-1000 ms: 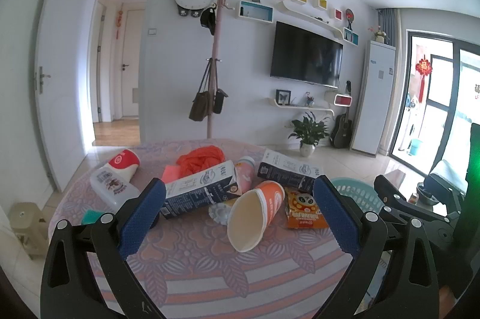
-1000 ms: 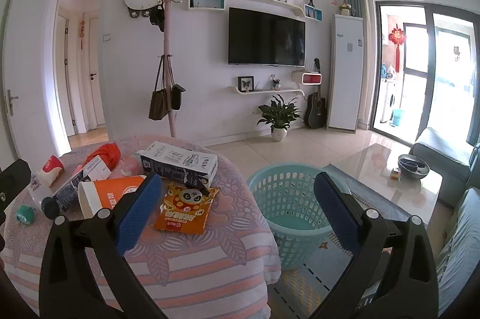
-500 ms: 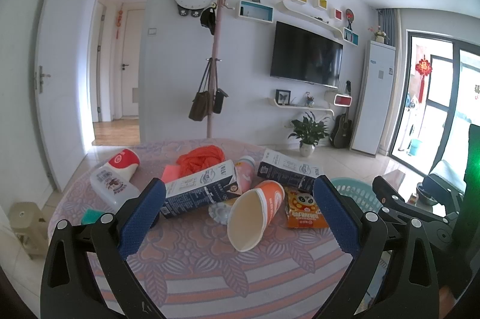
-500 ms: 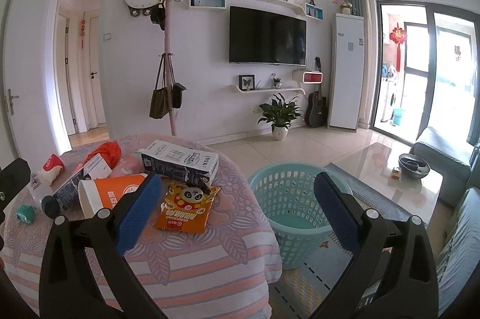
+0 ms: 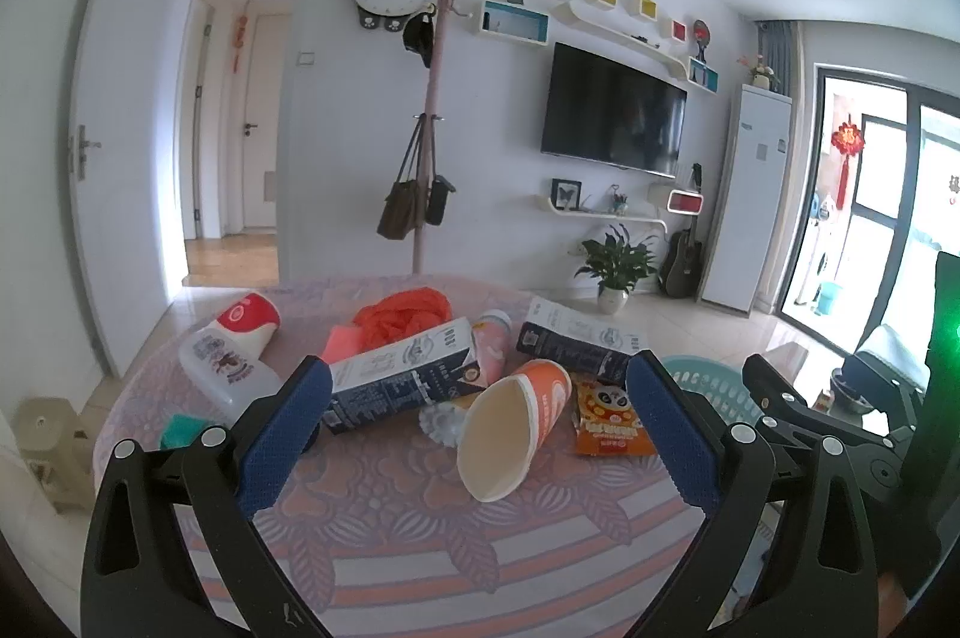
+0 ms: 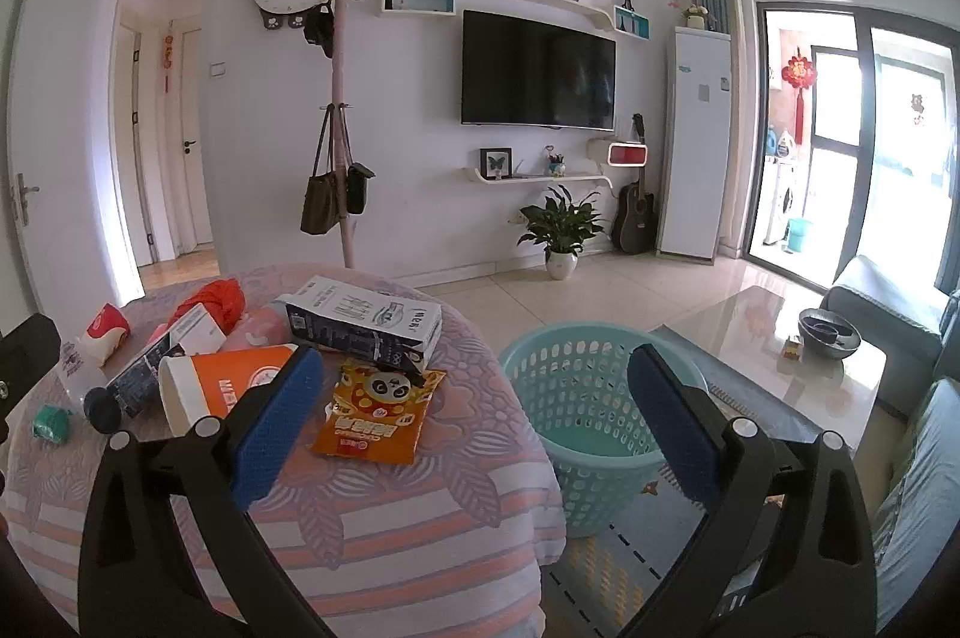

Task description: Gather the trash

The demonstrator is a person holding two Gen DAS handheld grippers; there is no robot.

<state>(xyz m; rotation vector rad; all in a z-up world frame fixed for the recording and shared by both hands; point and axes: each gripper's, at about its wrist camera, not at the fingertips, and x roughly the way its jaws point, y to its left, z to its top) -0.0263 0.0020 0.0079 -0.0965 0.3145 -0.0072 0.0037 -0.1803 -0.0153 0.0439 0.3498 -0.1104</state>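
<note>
The left claw hung wide open over the near edge of the table, holding nothing. The cup lay on its side just beyond it, between the two pads, its open mouth turned toward the camera and touched by neither pad. Just right of the cup lay the snack bag, near the right pad. Behind the cup a carton lay flat, its near end beside the left pad, and a second carton lay behind the snack bag. A pink tube showed between the two cartons. Left of the cup and farther back sat a bottle on its side, with a small green scrap nearer the table edge. Behind the first carton was a crumpled orange bag.

The right claw was likewise spread wide and empty, held at the table's right edge. The snack bag lay between its pads, just right of the cup, which the left pad partly covered. The basket stood on the floor right of the table, empty as far as could be seen, partly behind the right pad.
</note>
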